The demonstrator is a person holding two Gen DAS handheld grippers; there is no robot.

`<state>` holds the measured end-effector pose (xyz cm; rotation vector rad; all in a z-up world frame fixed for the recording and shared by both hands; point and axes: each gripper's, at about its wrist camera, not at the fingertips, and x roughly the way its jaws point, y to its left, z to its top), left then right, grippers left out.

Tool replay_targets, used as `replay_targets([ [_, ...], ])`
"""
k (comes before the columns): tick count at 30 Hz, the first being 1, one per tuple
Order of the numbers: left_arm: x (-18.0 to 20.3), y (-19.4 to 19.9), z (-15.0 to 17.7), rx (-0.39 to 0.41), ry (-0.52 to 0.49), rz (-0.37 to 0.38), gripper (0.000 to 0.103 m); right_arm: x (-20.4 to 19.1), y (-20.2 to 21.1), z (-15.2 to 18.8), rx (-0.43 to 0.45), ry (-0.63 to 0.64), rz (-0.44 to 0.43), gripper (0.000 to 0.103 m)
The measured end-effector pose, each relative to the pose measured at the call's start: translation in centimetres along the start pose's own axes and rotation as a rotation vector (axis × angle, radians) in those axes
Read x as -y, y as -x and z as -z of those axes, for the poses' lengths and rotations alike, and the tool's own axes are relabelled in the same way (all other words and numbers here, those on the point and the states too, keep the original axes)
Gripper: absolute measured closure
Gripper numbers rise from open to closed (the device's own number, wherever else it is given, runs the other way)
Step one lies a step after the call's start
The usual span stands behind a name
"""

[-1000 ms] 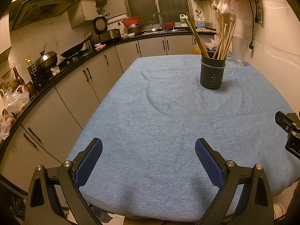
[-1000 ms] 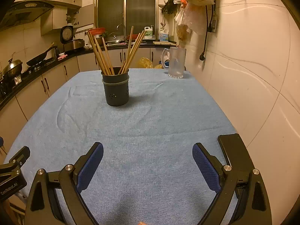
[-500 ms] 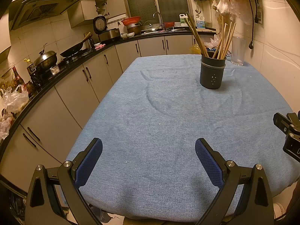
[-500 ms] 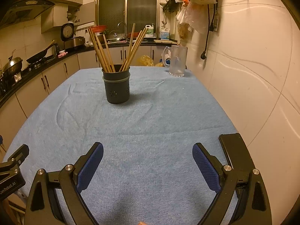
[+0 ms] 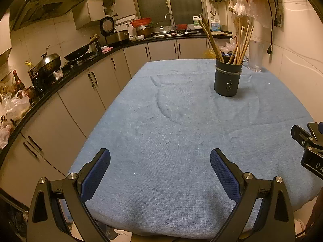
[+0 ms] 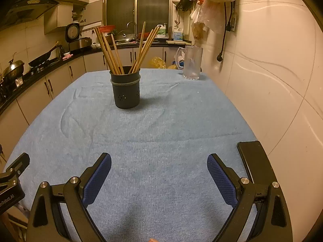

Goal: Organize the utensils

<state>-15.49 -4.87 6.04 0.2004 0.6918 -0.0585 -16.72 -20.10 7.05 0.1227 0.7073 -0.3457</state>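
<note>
A dark round utensil holder (image 5: 228, 79) (image 6: 125, 89) stands upright on the blue cloth of the table (image 5: 171, 125) (image 6: 161, 121), toward its far end. Several wooden chopsticks (image 5: 238, 42) (image 6: 113, 50) lean out of it, fanned left and right. My left gripper (image 5: 160, 164) hovers open over the near edge of the table, nothing between its blue pads. My right gripper (image 6: 159, 166) is open too, over the near right part of the table, well short of the holder. Part of the right gripper's body (image 5: 308, 147) shows at the right edge of the left wrist view.
A clear glass pitcher (image 6: 192, 62) (image 5: 255, 55) stands at the table's far right corner by the wall. A black phone-like slab (image 6: 254, 161) lies at the near right table edge. Kitchen counters with a wok (image 5: 78, 52) and pots run along the left.
The right gripper has drifted slightly forward and left, so the holder looks a little larger and more central. The left gripper has barely moved. Both stay open.
</note>
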Motion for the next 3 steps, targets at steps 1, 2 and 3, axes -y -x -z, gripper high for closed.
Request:
replay_targets([
  [1,-0.14,-0.04,-0.03,-0.001,0.005,0.000,0.004,0.05,-0.01,0.10,-0.003,-0.001,-0.002,0.005],
  [2,-0.30,-0.22,-0.15,-0.004,0.013,0.001,0.004,0.12,-0.21,0.02,-0.008,-0.003,-0.007,0.005],
  [3,-0.53,-0.71,-0.43,-0.016,0.015,-0.002,0.004,0.32,-0.48,-0.02,-0.018,-0.011,-0.018,0.005],
])
